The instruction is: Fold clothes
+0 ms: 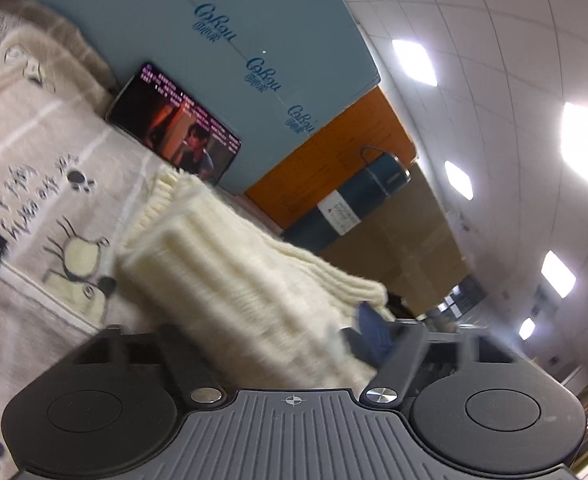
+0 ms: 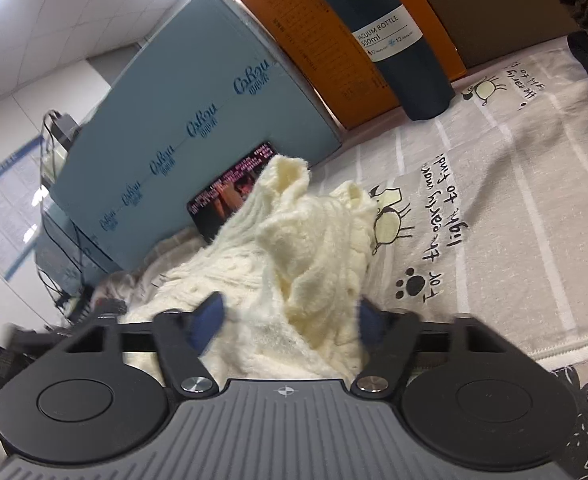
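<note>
While cream sweater point(image 2: 302, 248) bunches between both hand-held grippers — left point(image 1: 269, 344) clamped, right point(image 2: 289, 320) apart.

beyond the jaws, the tall dark teal steel flask point(image 2: 404, 46) has a white label reading "vacuum bottle". the pale blue foam board point(image 2: 197, 120) repeats "cohou"; the beige printed bedsheet point(image 2: 514, 220) carries handwriting, partly "too early".

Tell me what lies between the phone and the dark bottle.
Right wrist view: bare printed bedsheet, backed by blue and orange boards, lies between phone and bottle.
</note>
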A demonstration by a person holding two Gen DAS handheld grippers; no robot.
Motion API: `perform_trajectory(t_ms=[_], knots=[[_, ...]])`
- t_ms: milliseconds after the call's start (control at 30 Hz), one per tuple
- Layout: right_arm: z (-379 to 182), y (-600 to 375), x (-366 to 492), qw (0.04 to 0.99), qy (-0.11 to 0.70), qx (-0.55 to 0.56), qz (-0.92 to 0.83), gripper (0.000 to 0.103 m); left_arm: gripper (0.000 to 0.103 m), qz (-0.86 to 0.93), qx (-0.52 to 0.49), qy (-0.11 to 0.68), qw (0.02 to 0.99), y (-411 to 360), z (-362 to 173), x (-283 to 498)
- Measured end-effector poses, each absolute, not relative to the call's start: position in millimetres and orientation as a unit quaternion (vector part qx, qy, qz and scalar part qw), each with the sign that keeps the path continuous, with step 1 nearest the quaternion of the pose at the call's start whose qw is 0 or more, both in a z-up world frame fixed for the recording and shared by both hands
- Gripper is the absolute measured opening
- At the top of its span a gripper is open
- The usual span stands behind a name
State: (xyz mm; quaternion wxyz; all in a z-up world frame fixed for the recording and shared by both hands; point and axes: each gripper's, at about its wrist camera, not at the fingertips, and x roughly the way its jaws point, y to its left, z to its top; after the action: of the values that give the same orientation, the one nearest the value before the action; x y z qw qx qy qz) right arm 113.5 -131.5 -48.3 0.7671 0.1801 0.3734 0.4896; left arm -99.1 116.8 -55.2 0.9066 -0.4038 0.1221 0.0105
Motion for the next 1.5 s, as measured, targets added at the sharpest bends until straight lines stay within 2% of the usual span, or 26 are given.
perform_trajectory(t_ms=[133,300,633,800,1067,1233,1433,1500], knots=[[-49,-134,113,0.773,0.358,0.179,0.492,0.043,0.037,0.009,-0.385,0.12,0.915,116,-54,-101],[-42,-137,106,0.775,0.329,0.193,0.503,0.034,0.033,0.002,-0.36,0.099,0.928,109,-42,-112],[13,-92,53,0.76,0.3,0.234,0.526,0.033,0.033,0.057,-0.295,0.015,0.954,139,13,-191],[41,-22,18,0.732,0.29,0.207,0.581,0.033,0.033,0.125,-0.286,-0.037,0.949,180,26,-240],[52,106,-31,0.676,0.295,0.198,0.645,0.033,0.033,0.23,-0.27,-0.118,0.928,245,46,-315],[44,167,-56,0.672,0.293,0.18,0.656,0.033,0.033,0.256,-0.316,-0.179,0.896,293,2,-330],[17,219,-69,0.683,0.283,0.142,0.658,0.033,0.031,0.287,-0.386,-0.153,0.864,338,-29,-338],[7,230,-73,0.689,0.283,0.135,0.654,0.033,0.031,0.314,-0.395,-0.123,0.854,346,-36,-333]])
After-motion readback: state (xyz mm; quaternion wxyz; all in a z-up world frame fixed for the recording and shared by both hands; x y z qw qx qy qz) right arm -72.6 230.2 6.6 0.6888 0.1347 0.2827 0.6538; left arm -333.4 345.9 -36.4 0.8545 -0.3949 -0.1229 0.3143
